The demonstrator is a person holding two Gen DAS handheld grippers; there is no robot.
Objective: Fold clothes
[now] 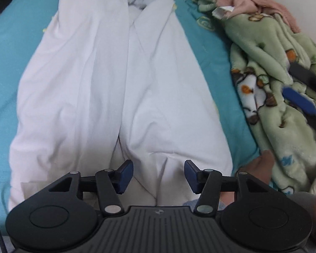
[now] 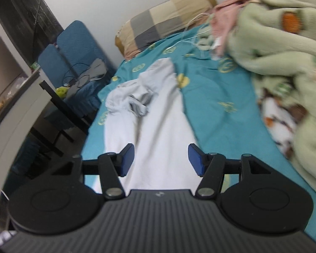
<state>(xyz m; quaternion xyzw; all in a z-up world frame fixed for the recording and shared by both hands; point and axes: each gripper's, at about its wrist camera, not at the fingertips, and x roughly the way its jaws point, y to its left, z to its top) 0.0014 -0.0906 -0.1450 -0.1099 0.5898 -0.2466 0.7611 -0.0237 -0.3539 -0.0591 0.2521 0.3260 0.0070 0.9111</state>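
Your white garment point(image 1: 115, 80) is plain, with no print, and lies on a teal bed sheet point(image 1: 208, 63) dotted with yellow-green round emblems. Beside it you have a pale green fleece blanket point(image 1: 269, 67) printed with white, brown and orange cartoon figures, and a dusty pink cloth point(image 1: 261, 2). Your tongs are black with blue pads point(image 1: 127, 176). The pillow point(image 2: 162, 21) is checked in tan, beige and grey.
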